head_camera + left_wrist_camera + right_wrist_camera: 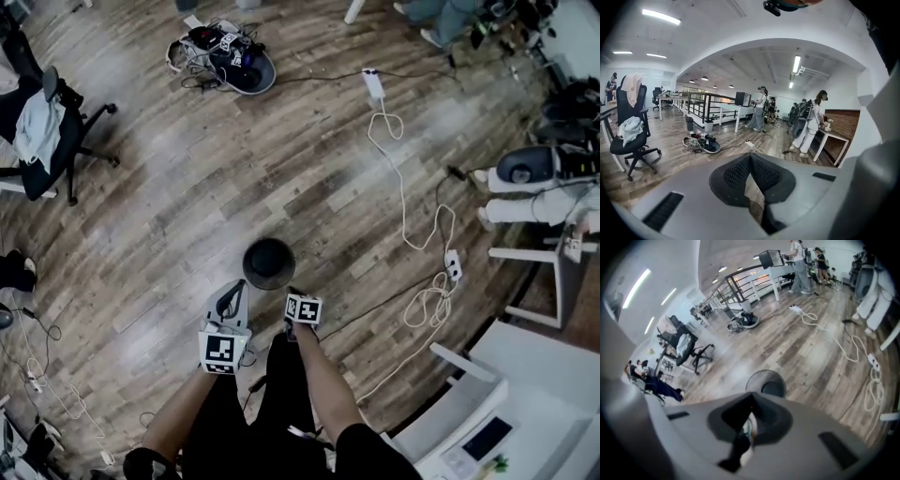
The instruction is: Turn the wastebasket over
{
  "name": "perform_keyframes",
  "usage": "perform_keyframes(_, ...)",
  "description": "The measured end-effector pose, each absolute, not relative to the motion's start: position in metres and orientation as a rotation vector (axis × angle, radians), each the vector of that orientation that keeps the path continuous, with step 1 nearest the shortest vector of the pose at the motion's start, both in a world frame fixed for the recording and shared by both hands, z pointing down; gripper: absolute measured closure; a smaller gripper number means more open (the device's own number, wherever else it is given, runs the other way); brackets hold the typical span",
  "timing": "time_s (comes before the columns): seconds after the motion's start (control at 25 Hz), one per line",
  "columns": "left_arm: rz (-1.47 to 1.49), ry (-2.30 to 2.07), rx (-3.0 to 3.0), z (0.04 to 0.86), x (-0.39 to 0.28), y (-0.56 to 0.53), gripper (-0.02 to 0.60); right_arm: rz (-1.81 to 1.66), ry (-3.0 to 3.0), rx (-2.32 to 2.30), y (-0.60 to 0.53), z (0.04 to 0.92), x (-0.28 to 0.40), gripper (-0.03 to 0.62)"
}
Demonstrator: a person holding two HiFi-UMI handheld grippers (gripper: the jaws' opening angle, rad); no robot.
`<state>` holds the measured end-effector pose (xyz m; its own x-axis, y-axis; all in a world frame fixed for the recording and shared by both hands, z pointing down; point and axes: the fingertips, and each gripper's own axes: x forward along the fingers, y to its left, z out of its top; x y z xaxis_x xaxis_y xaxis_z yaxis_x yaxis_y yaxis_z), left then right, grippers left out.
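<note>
The wastebasket [269,262] is a dark round bin standing on the wooden floor just ahead of both grippers. In the right gripper view the wastebasket [766,383] lies right beyond the jaw tips, with a grey rim around a darker middle. Which end faces up I cannot tell. My left gripper [232,294] hangs above the floor to the bin's near left, apart from it; in its own view the left gripper [750,158] has its tips together with nothing between. My right gripper [292,300] hovers at the bin's near right, and the right gripper [751,398] is shut and empty too.
A white power strip with a long looping cable [412,197] runs down the right. A black office chair [42,131] with clothes stands at the left. A heap of gear and wires [225,56] lies far ahead. White desks [544,375] fill the right corner. Several people [808,124] stand in the distance.
</note>
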<state>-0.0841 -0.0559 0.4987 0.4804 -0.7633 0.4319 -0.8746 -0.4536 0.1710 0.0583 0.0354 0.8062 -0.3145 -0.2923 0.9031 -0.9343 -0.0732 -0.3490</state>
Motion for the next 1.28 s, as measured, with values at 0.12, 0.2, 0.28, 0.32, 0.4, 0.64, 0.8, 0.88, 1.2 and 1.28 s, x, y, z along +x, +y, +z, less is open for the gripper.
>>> perform_keyframes(0.12,0.417,-1.363,2.382,0.466,-0.084,-0.052,0.548,1.348,-1.648,1.362,0.030,0.764,0.057,0.562)
perform_keyframes(0.2,0.414,-1.367,2.388,0.444,-0.087,-0.045,0.548,1.307,-1.664,1.373,0.032,0.738,0.056,0.562)
perform_keyframes(0.28,0.410,-1.393,2.375,0.425,-0.096,-0.038,0.548,1.289,-1.684,1.384,0.033,0.713,0.051,0.562)
perform_keyframes(0.32,0.402,-1.411,2.364,0.417,-0.100,-0.037,0.548,1.279,-1.699,1.389,0.032,0.701,0.050,0.563)
perform_keyframes(0.4,0.382,-1.451,2.350,0.400,-0.104,-0.036,0.548,1.257,-1.734,1.401,0.024,0.676,0.052,0.563)
perform_keyframes(0.64,0.353,-1.511,2.354,0.356,-0.110,-0.021,0.548,1.216,-1.807,1.429,0.025,0.604,0.053,0.562)
perform_keyframes(0.8,0.314,-1.539,2.392,0.320,-0.107,-0.018,0.548,1.123,-1.922,1.409,0.013,0.543,0.050,0.562)
perform_keyframes(0.88,0.290,-1.555,2.404,0.305,-0.109,-0.016,0.548,1.053,-1.985,1.418,0.007,0.509,0.048,0.562)
perform_keyframes(1.2,0.184,-1.586,2.449,0.256,-0.114,0.009,0.548,0.833,-2.155,1.548,0.012,0.407,0.060,0.562)
perform_keyframes(1.28,0.164,-1.603,2.472,0.242,-0.113,0.014,0.548,0.778,-2.188,1.594,0.014,0.383,0.065,0.562)
